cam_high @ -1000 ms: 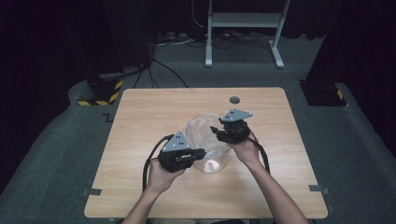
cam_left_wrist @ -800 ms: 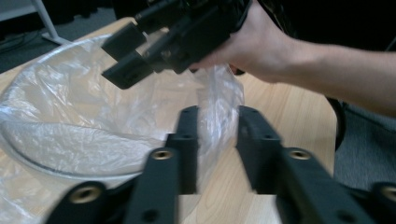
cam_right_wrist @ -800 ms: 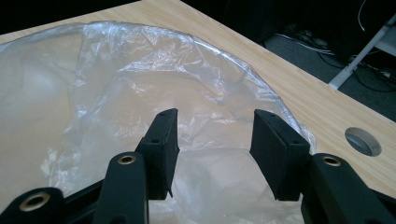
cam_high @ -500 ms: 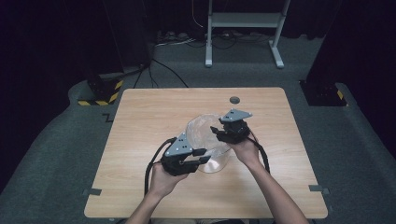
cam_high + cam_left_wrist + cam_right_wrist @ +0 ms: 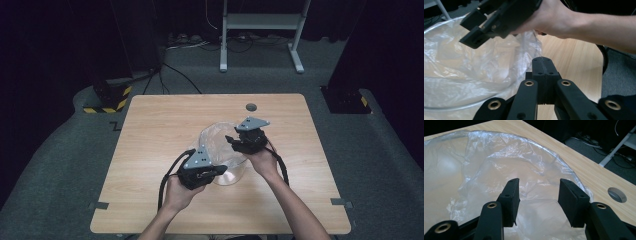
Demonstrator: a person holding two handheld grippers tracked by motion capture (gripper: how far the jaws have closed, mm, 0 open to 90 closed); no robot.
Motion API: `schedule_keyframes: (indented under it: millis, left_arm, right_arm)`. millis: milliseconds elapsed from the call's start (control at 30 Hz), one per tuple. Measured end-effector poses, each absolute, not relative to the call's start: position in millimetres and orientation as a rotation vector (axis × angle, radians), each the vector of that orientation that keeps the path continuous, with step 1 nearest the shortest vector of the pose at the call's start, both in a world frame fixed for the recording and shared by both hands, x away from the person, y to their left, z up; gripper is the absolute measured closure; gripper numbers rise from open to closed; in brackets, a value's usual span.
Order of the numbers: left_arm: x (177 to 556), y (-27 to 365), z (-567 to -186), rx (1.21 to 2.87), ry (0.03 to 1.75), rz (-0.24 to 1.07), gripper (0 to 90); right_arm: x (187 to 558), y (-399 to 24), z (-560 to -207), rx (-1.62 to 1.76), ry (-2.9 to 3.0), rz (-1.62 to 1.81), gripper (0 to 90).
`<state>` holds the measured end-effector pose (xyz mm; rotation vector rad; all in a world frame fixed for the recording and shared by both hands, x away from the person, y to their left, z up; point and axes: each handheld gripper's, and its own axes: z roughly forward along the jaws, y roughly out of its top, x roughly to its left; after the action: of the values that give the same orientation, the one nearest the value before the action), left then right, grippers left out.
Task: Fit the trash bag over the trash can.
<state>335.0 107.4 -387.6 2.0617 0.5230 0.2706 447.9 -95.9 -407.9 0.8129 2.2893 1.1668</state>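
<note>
A crumpled clear plastic bag [image 5: 218,142] [image 5: 461,65] [image 5: 486,167] sits in a clear round bowl [image 5: 234,178] at the middle of the wooden table [image 5: 150,130]. My left gripper [image 5: 221,170] [image 5: 544,66] lies at the bowl's near left side. Its jaws have just been closing and now meet, with no film visible between the pads. My right gripper [image 5: 231,141] [image 5: 537,195] [image 5: 473,29] hovers over the bag's far right side, open, its pads apart with only bag film behind them. The bowl's rim [image 5: 566,167] curves past its jaws.
A round hole [image 5: 251,106] [image 5: 617,194] pierces the table behind the right gripper. Bare wood spreads left of the bowl and along the near edge. Beyond the table are a white stand [image 5: 260,22], floor cables [image 5: 175,75] and a yellow-black striped block [image 5: 107,102].
My left gripper has edged slightly right along the bowl's near side, and its jaws have closed. The right gripper and the bag have stayed put.
</note>
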Motion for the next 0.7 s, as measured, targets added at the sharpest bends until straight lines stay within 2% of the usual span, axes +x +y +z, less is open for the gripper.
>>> schedule_keyframes:
  millis: [200, 233, 300, 400, 500, 667, 700]
  left_arm:
    - [332, 110, -392, 2.040, 0.513, 0.300, 89.1]
    - [331, 113, -391, 2.002, 0.529, 0.308, 83.6]
    - [331, 115, -389, 1.993, 0.549, 0.303, 78.2]
    - [334, 113, -391, 2.009, 0.569, 0.309, 75.8]
    - [337, 112, -392, 2.010, 0.572, 0.286, 76.9]
    - [339, 107, -395, 2.047, 0.568, 0.291, 90.0]
    - [339, 107, -395, 2.047, 0.568, 0.291, 90.0]
  right_arm:
    - [448, -96, -408, 0.807, 2.295, 1.160, 50.3]
    - [448, -96, -407, 0.809, 2.302, 1.158, 48.9]
    - [448, -97, -406, 0.825, 2.330, 1.176, 48.0]
    - [448, -101, -402, 0.852, 2.358, 1.217, 47.5]
    - [447, -104, -399, 0.854, 2.355, 1.231, 47.1]
    - [444, -109, -393, 0.850, 2.349, 1.237, 47.1]
    - [444, -109, -393, 0.850, 2.350, 1.236, 47.1]
